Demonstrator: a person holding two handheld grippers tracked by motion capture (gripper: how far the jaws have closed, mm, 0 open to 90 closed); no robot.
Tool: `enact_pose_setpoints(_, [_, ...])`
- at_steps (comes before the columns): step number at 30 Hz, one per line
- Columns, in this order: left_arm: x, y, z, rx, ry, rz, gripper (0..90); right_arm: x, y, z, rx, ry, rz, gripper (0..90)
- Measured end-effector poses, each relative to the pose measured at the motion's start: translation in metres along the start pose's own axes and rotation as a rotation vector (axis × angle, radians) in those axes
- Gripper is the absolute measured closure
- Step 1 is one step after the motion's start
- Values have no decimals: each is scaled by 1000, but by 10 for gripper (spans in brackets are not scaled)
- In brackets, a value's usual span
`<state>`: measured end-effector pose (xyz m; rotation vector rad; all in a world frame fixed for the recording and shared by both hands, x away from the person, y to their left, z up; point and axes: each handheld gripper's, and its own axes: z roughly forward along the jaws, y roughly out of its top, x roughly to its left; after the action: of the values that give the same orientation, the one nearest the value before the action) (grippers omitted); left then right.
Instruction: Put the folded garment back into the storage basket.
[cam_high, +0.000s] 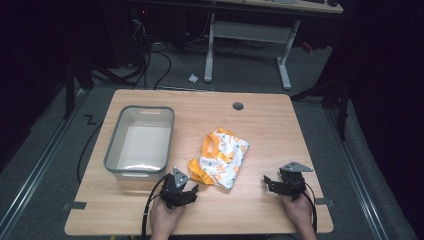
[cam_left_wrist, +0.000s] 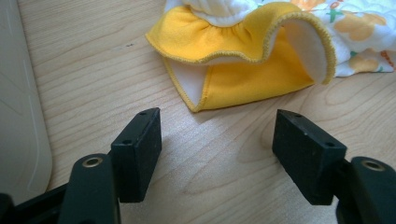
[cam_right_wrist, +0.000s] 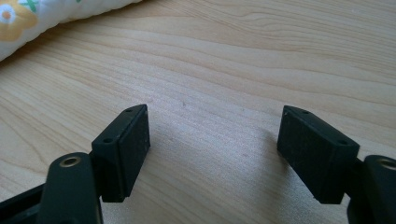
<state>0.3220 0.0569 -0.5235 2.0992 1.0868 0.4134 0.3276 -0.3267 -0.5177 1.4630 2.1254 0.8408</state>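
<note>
A small crumpled garment (cam_high: 221, 158), white with an orange flower print and yellow-orange trim, lies in the middle of the wooden table (cam_high: 265, 130). My left gripper (cam_high: 189, 191) rests low on the table just below the garment's left corner, open with nothing between its jaws. In the left gripper view the yellow trim (cam_left_wrist: 243, 60) lies a short way beyond the open gripper (cam_left_wrist: 217, 140). My right gripper (cam_high: 270, 181) sits at the front right, apart from the garment, open and empty. In the right gripper view the gripper (cam_right_wrist: 215, 140) faces bare wood, with the printed cloth (cam_right_wrist: 28, 23) at the top left.
A grey-rimmed translucent bin (cam_high: 141, 141) stands empty at the table's left; its wall (cam_left_wrist: 18, 112) edges the left gripper view. A round cable hole (cam_high: 238, 106) sits near the far edge. Beyond the table are a white desk frame (cam_high: 247, 47), cables and dark floor.
</note>
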Motion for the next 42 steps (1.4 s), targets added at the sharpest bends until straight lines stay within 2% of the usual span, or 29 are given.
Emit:
enact_pose_setpoints(23, [0, 0, 0, 3, -5, 3, 321, 0, 0, 0, 0, 0, 0, 258])
enact_pose_setpoints(30, [-1, 1, 1, 3, 7, -6, 316, 0, 0, 0, 1, 0, -1, 258])
enact_pose_setpoints(32, [-1, 2, 2, 8, 17, -16, 284, 0, 0, 0, 0, 0, -1, 258])
enact_pose_setpoints(35, [-2, 2, 2, 8, 19, -18, 282, 0, 0, 0, 0, 0, -2, 258])
enact_pose_setpoints(40, [-2, 2, 2, 8, 16, -20, 282, 0, 0, 0, 0, 0, -2, 258])
enact_pose_setpoints(42, [-2, 2, 1, 8, 1, -30, 274, 0, 0, 0, 0, 0, -2, 258])
